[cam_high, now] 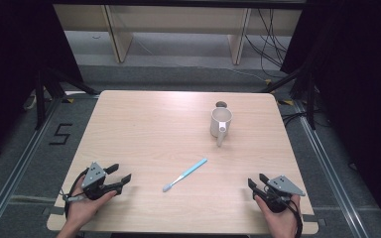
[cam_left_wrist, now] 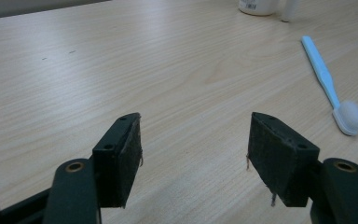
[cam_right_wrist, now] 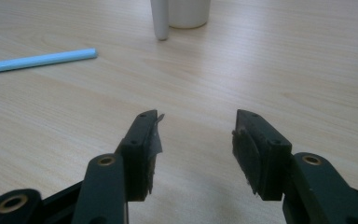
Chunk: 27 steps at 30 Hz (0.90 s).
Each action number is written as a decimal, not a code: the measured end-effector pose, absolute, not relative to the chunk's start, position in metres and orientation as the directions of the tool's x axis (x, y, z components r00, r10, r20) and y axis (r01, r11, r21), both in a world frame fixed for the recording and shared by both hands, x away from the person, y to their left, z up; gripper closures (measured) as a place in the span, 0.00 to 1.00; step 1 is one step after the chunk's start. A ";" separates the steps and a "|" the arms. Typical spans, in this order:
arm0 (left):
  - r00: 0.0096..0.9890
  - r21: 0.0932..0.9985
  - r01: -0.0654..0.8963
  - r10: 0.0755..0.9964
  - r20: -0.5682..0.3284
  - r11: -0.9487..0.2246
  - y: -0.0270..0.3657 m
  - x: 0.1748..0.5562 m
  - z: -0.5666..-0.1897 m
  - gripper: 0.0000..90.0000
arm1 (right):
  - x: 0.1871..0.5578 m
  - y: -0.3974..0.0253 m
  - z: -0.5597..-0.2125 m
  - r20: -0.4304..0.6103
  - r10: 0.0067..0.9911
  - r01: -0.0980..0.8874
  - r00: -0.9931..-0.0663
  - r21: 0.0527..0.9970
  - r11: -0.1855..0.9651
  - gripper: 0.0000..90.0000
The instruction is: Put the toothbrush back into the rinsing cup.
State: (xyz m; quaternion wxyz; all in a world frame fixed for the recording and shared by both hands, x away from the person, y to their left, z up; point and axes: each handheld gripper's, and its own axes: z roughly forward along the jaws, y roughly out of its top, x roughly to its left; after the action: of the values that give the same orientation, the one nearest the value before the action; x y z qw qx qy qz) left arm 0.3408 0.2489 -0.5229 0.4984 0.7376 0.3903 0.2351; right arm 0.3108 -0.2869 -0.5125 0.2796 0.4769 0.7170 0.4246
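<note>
A light blue toothbrush (cam_high: 184, 174) with a white head lies flat near the table's middle front, its head toward the person. A white mug (cam_high: 221, 122) stands upright at the back right, handle pointing to the front. My left gripper (cam_high: 118, 174) rests at the front left, held by a hand, open with nothing between its jaws. My right gripper (cam_high: 257, 180) sits at the front right, also open and holding nothing. The left gripper (cam_left_wrist: 195, 140) has the toothbrush (cam_left_wrist: 328, 84) ahead to its right. Beyond the right gripper (cam_right_wrist: 196, 135) lie the toothbrush handle (cam_right_wrist: 37, 60) and the mug (cam_right_wrist: 186, 13).
The light wooden table (cam_high: 144, 129) has rounded corners and stands on a grey floor. A small dark round mark (cam_high: 222, 104) sits just behind the mug. Cables and black stands flank the table; wooden furniture legs stand beyond it.
</note>
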 end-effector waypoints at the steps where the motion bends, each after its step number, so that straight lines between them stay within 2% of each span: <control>1: 0.583 0.915 0.346 0.811 -0.038 -0.206 0.249 0.341 -0.523 0.38 | 0.308 -0.284 -0.512 0.045 0.928 0.475 -0.370 0.868 0.147 0.56; 6: 0.574 0.908 0.369 0.817 -0.055 -0.198 0.248 0.341 -0.523 0.37 | 0.311 -0.287 -0.513 -0.023 0.916 0.438 -0.401 0.873 0.213 0.56; 8: 0.574 0.907 0.372 0.817 -0.058 -0.197 0.248 0.340 -0.523 0.37 | 0.309 -0.283 -0.513 0.012 0.920 0.472 -0.392 0.861 0.190 0.57; 11: 0.574 0.910 0.370 0.816 -0.066 -0.187 0.249 0.340 -0.523 0.37 | 0.310 -0.284 -0.513 -0.034 0.910 0.448 -0.413 0.862 0.236 0.57; 13: 0.573 0.913 0.368 0.816 -0.074 -0.176 0.249 0.340 -0.523 0.37 | 0.307 -0.279 -0.513 0.018 0.923 0.497 -0.384 0.846 0.190 0.57; 15: 0.570 0.910 0.372 0.819 -0.069 -0.182 0.250 0.339 -0.523 0.37 | 0.310 -0.281 -0.513 -0.031 0.909 0.466 -0.415 0.851 0.242 0.57; 27: 0.591 0.900 0.387 0.803 -0.078 -0.198 0.244 0.341 -0.523 0.37 | 0.310 -0.278 -0.509 -0.032 0.904 0.483 -0.427 0.837 0.258 0.56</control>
State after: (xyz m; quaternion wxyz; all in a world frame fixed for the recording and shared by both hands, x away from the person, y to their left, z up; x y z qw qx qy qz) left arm 0.3409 0.2441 -0.5228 0.4911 0.7446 0.3995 0.2114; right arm 0.3101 -0.2776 -0.5094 0.2665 0.4641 0.7470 0.3945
